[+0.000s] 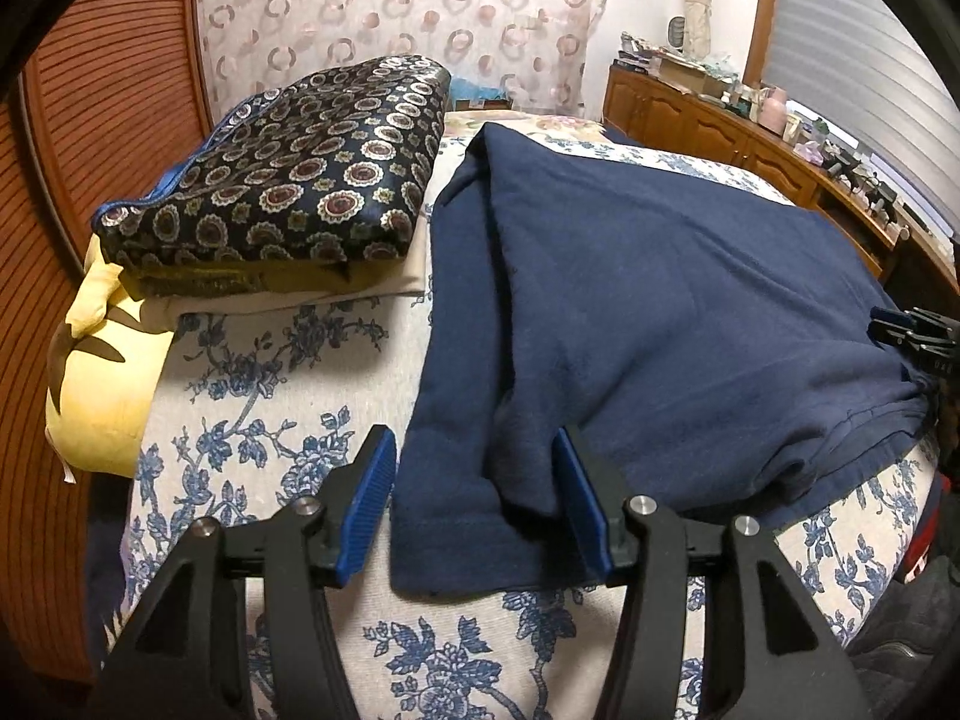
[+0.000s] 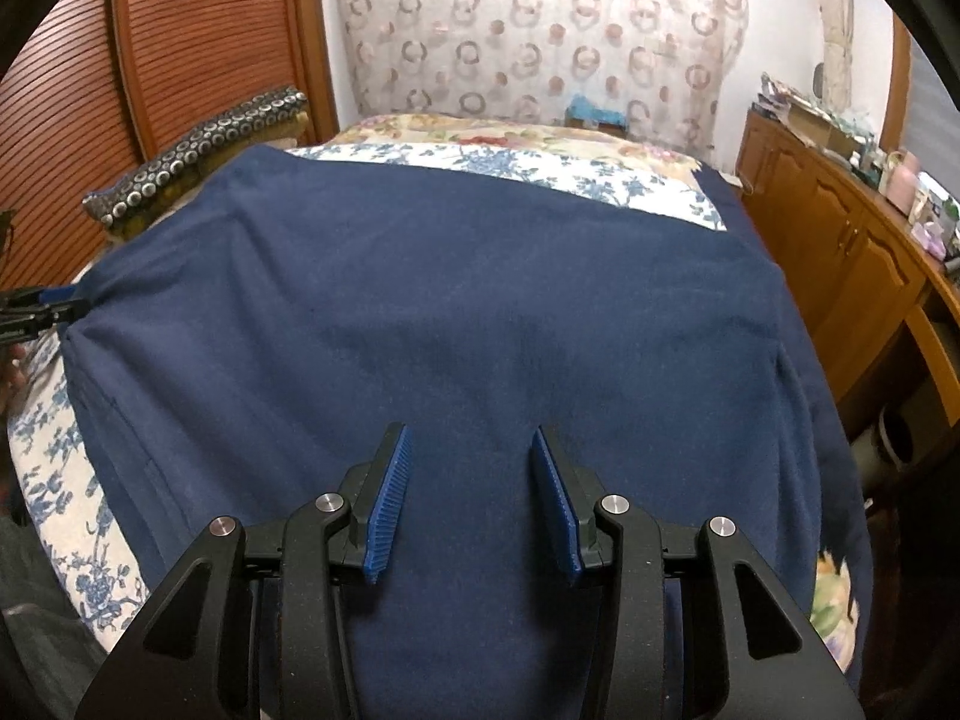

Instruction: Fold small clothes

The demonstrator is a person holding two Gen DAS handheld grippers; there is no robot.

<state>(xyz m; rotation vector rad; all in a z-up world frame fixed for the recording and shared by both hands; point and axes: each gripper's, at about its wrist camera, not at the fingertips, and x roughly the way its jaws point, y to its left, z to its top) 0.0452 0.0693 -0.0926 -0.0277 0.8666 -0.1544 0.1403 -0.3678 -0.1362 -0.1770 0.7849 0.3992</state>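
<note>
A navy blue garment (image 1: 660, 312) lies spread on a bed with a blue floral cover (image 1: 252, 396). Its left side is folded inward and a sleeve end hangs toward me. My left gripper (image 1: 474, 450) is open, its jaws either side of that sleeve end at the garment's near left edge. In the right wrist view the same garment (image 2: 456, 300) fills the middle. My right gripper (image 2: 471, 444) is open, low over the cloth near its front edge, holding nothing. Each gripper shows at the edge of the other's view, the right one (image 1: 918, 330) and the left one (image 2: 42, 306).
A dark cushion with round patterns (image 1: 300, 180) lies on folded beige cloth and a yellow pillow (image 1: 108, 384) at the left. A slatted wooden panel (image 1: 102, 150) stands behind. A wooden cabinet with clutter (image 2: 840, 228) runs along the right. A patterned curtain (image 2: 540, 30) hangs at the back.
</note>
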